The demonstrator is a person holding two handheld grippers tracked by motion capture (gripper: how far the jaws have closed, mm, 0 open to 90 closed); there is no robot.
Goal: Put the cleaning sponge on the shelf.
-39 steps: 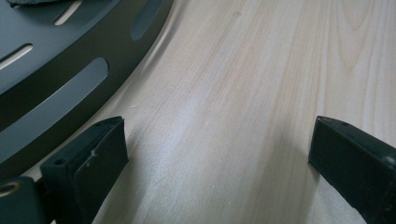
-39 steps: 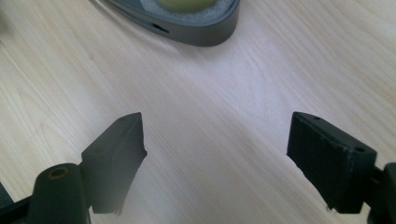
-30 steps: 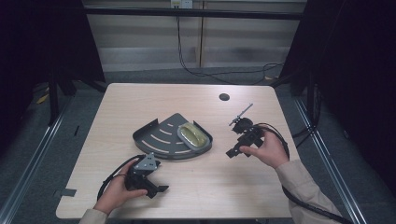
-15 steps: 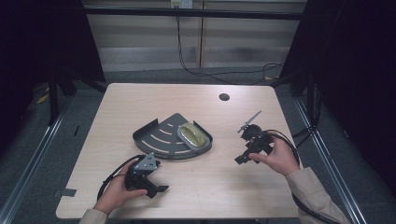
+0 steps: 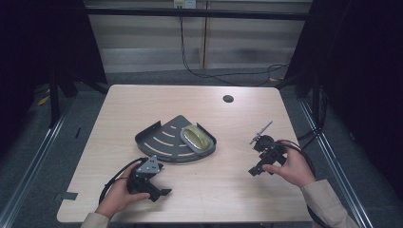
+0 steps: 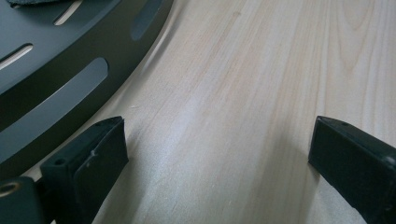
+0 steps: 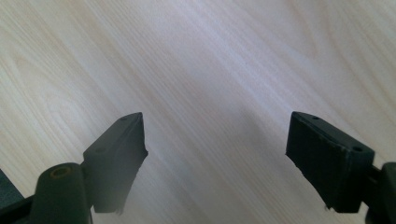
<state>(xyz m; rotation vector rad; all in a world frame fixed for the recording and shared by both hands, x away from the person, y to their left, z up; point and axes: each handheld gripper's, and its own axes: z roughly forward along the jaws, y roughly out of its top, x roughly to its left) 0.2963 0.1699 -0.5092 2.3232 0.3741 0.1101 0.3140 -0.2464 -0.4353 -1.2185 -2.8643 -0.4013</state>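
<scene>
A dark slotted fan-shaped tray [image 5: 161,142] lies at the table's middle, and a yellow-green oval object [image 5: 195,137] rests in its right part. My left gripper [image 5: 159,189] sits low on the table just in front of the tray, held by a hand. In the left gripper view its jaws [image 6: 217,130] stand open over bare wood, with the tray's curved rim [image 6: 70,93] at the upper left. My right gripper [image 5: 259,159] is to the right of the tray, apart from it. Its jaws [image 7: 215,120] are open above bare tabletop.
The light wooden table [image 5: 142,104] has a small round dark hole [image 5: 228,99] near its far right. Black cables [image 5: 304,156] trail from the grippers. Dark floor and metal rails surround the table.
My right gripper has drifted to the right and towards the person, farther from the tray. The left gripper and the tray have stayed still.
</scene>
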